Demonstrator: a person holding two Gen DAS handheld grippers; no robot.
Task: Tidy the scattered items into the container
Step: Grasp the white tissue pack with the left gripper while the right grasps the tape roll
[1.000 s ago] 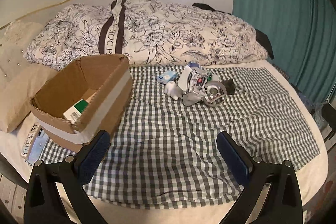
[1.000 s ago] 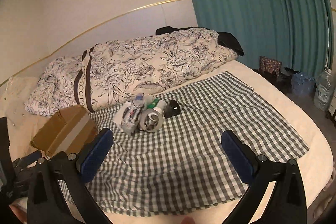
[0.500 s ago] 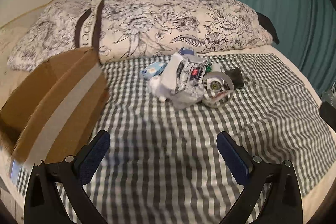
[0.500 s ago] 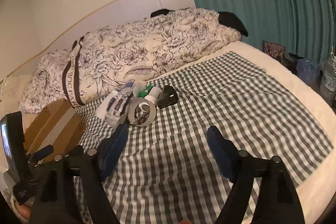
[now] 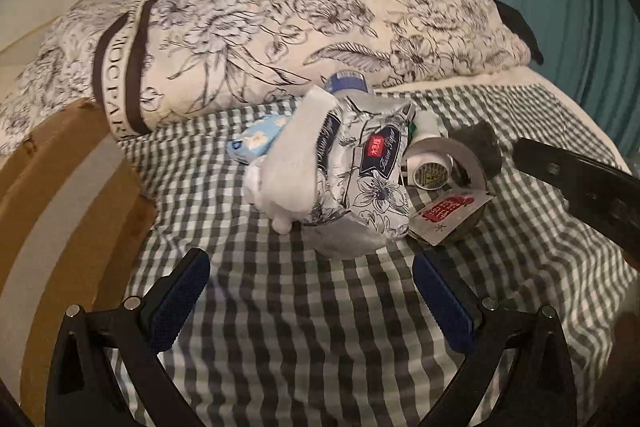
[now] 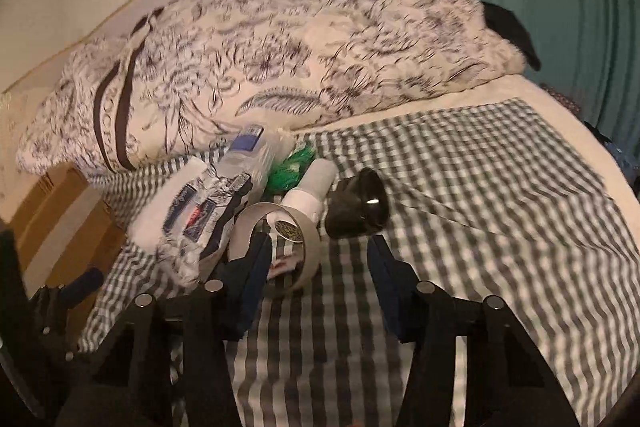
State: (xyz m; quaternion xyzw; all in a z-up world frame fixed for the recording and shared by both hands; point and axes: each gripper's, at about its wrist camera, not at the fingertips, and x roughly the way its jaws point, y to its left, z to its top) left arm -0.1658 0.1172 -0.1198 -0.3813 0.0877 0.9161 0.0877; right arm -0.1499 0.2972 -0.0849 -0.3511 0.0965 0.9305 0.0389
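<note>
1. Scattered items: I see a floral-print tissue pack [image 5: 360, 167], grey tape roll [image 5: 460, 163], white cylinder [image 6: 310, 187], black round lens-like object [image 6: 358, 205] and blue-labelled clear bottle [image 6: 248, 151] heaped mid-frame on the green-white checked cloth [image 5: 300, 327].
2. Brown cardboard box [image 5: 60, 195]: left edge of frame, beside the cloth.
3. Left gripper [image 5: 312, 291]: blue pads spread wide, nothing between, just short of the tissue pack.
4. Right gripper [image 6: 316, 259]: jaws closing, left finger inside the tape roll's hole, ring wall between pads, not yet pinched.

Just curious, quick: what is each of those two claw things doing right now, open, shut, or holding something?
Left gripper: open, holding nothing.
Right gripper: closing around the tape roll, not gripping yet.
</note>
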